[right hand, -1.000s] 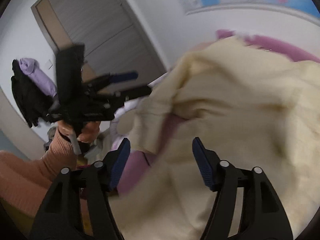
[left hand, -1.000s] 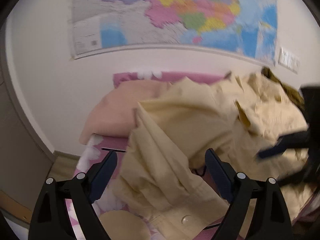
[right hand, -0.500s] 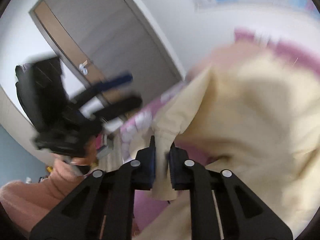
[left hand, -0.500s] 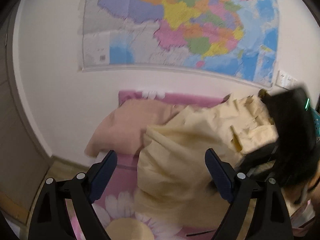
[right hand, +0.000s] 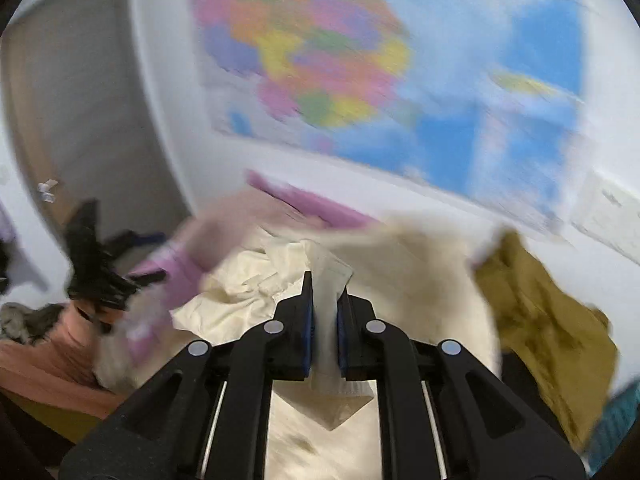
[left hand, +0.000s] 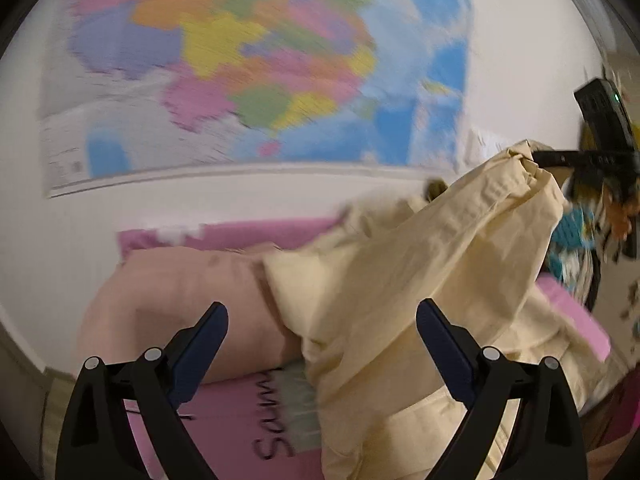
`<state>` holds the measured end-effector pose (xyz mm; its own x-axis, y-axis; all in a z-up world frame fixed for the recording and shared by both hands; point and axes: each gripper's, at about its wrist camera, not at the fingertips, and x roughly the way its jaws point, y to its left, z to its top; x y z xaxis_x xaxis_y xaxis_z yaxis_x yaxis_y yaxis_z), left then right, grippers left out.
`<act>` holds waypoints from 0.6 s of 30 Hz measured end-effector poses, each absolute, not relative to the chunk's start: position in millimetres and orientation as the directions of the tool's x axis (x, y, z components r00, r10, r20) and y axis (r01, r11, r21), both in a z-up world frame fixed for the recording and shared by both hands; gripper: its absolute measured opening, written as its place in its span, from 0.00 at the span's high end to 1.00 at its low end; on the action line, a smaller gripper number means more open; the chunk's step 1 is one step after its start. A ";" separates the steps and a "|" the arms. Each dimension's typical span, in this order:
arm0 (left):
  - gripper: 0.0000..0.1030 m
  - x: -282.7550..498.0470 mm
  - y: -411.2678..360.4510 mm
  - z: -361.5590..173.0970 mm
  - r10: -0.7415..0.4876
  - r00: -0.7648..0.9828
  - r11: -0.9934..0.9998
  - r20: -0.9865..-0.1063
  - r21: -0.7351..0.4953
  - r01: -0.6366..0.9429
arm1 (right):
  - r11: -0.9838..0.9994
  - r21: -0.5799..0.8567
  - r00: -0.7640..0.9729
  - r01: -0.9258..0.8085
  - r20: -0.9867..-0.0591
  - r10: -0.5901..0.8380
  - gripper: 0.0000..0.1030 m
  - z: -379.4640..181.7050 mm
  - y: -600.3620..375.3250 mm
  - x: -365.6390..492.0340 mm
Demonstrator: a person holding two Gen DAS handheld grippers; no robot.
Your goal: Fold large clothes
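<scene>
Right gripper [right hand: 325, 312]: jaws nearly together, pinching a fold of the large pale-yellow cotton-looking garment [left hand: 420, 280]; the cloth stands up between the blue pads [right hand: 307, 320] and spills out behind them. Left gripper [left hand: 320, 344]: jaws wide apart, nothing between them, pointed at the garment's lower drape. In the left wrist view the garment hangs from a raised bunched point at about 2 o'clock, where the right gripper [left hand: 560, 158] holds it, and runs down to 5 o'clock onto the pink printed bed sheet [left hand: 224, 420]; part of it lies over the peach-pink soft pillow [left hand: 172, 300] at 9 o'clock. A mustard-olive crumpled cloth [right hand: 548, 320] sits at 4 o'clock in the right wrist view, touching the yellow garment's edge. Colourful wall map [left hand: 248, 60] behind, blurred by motion. Handling judgement: fabric looks light, thin and limp, creases readily, no stiffness to hold a shape; it will sag and swing from a single pinch point, and a shallow pinch may slip. Nothing fragile. Best second hold, in my judgement: a hem, cuff or shoulder seam on the hanging edge near 5 o'clock in the left view, where doubled cloth gives the pads more to bite, so the piece can be spread flat. Which garment part is presently pinched cannot be told.
</scene>
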<state>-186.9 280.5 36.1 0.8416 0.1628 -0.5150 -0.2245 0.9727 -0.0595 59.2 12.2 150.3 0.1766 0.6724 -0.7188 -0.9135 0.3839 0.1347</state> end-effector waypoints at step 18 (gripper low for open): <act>0.12 -123.8 254.6 -45.9 0.117 0.665 0.988 -0.738 0.017 -0.155 | 0.618 0.354 0.139 -0.703 -0.783 0.606 0.27 -25.5 -102.4 102.6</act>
<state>-123.8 254.6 -45.9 0.6647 0.1170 -0.7378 -0.1554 0.9877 0.0166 102.6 -102.4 -25.5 0.1390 0.6064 -0.7829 -0.7026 0.6175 0.3536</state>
